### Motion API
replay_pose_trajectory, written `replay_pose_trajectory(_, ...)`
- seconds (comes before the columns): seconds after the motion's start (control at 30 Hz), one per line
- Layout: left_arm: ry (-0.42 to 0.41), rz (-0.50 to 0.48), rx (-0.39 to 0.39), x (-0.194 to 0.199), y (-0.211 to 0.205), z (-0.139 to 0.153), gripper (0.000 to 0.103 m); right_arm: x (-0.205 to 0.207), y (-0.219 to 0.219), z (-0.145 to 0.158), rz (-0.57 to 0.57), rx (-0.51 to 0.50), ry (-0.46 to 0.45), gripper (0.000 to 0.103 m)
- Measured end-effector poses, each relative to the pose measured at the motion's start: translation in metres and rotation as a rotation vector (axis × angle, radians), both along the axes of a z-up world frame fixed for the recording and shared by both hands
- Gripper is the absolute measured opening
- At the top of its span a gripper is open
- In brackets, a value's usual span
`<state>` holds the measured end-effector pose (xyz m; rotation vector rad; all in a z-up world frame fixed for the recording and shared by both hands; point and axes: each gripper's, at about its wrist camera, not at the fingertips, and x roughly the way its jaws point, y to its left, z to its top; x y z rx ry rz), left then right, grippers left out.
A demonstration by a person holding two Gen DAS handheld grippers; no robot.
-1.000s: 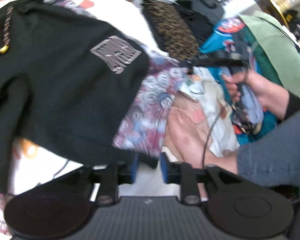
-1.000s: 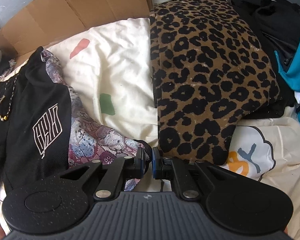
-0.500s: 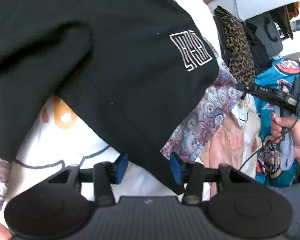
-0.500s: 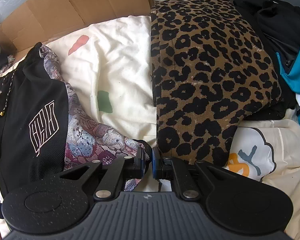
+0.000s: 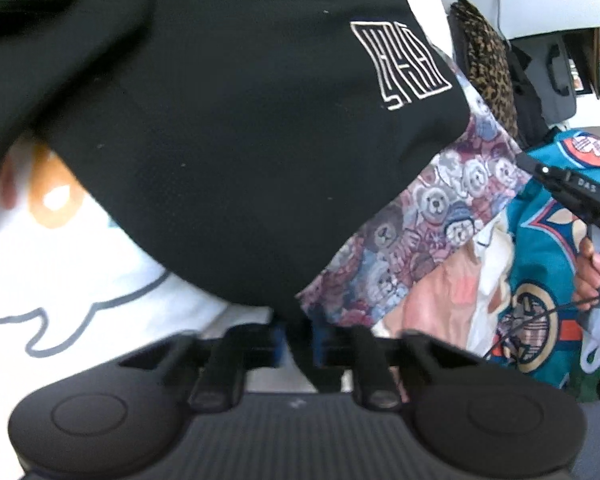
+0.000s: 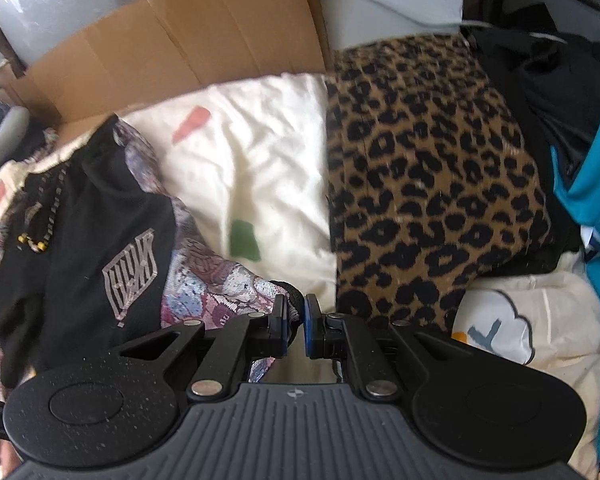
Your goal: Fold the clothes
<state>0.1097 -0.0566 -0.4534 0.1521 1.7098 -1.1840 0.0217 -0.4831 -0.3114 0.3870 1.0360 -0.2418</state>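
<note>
A black garment (image 5: 220,140) with a white line logo (image 5: 400,68) fills most of the left wrist view. My left gripper (image 5: 296,340) is shut on its lower hem. Under it lies teddy-bear print fabric (image 5: 420,220). In the right wrist view the same black garment (image 6: 80,220) lies at the left on the print fabric (image 6: 212,280). My right gripper (image 6: 294,316) is shut on a black-edged corner of that print fabric. A hand (image 5: 592,272) holding the right gripper shows at the right edge of the left wrist view.
A folded leopard-print garment (image 6: 420,180) lies right of centre on cream bedding (image 6: 252,160). Cardboard (image 6: 180,40) stands behind. Dark clothes (image 6: 540,80) and a teal jersey (image 6: 596,180) pile up at the right. A white cartoon-print sheet (image 5: 80,280) lies under the black garment.
The left gripper opened half a second ago, moved in on the black garment and has now shut on its hem. The right gripper stayed shut and rose slightly.
</note>
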Motion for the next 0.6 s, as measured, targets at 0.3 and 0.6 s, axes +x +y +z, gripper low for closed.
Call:
replay_pose_trajectory(0.3, 0.071, -0.048, -0.260, 0.009, 0.016, 0.065, 0.002, -0.002, -0.011, 0.058, -0.022, 0.007, -0.095, 0.006)
replay_pose_trajectory(0.6, 0.102, -0.037, -0.321, 0.009, 0.023, 0.072, 0.002, 0.000, -0.021, 0.091, -0.046, -0.035, -0.174, 0.006)
